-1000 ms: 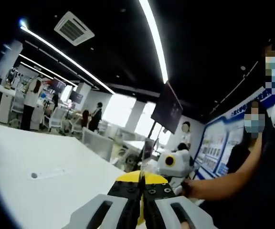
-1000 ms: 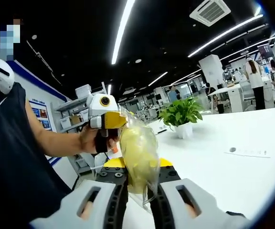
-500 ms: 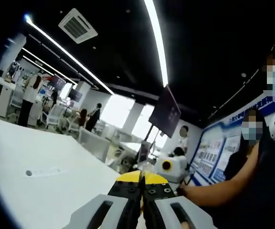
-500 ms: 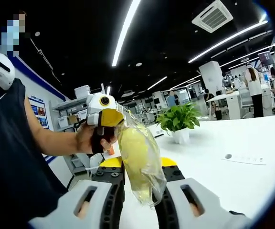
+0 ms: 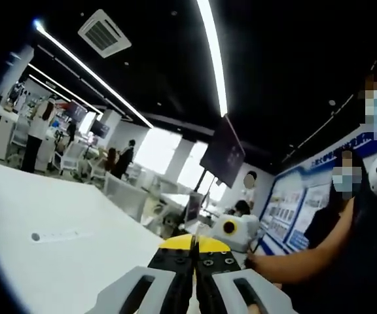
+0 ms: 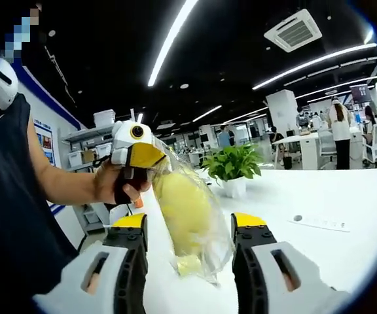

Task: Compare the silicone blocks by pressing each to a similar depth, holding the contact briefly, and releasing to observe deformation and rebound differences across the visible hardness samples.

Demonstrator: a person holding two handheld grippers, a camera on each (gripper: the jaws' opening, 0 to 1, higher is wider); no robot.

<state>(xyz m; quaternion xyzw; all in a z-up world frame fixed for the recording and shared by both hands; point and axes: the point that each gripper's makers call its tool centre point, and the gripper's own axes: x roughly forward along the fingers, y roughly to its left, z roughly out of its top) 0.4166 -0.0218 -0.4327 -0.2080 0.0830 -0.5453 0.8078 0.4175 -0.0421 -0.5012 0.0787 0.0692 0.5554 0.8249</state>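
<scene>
two tongs | left tongs (image 5: 192, 261) pinched on bag (image 6: 188, 219) edge; right tongs (image 6: 188, 252) wide; bag contents blurred

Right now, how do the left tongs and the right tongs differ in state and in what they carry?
The left tongs are shut, jaws pressed together with nothing visible between them; the right tongs stand open with a wide gap. Between the right jaws hangs a clear bag with a yellow block, held from above by the left tongs. Both have grey bodies, black jaws and yellow tips, and both are over the white table.

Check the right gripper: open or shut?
Open: the right gripper's fingers stand wide apart beside the yellow block in its clear bag.
</scene>
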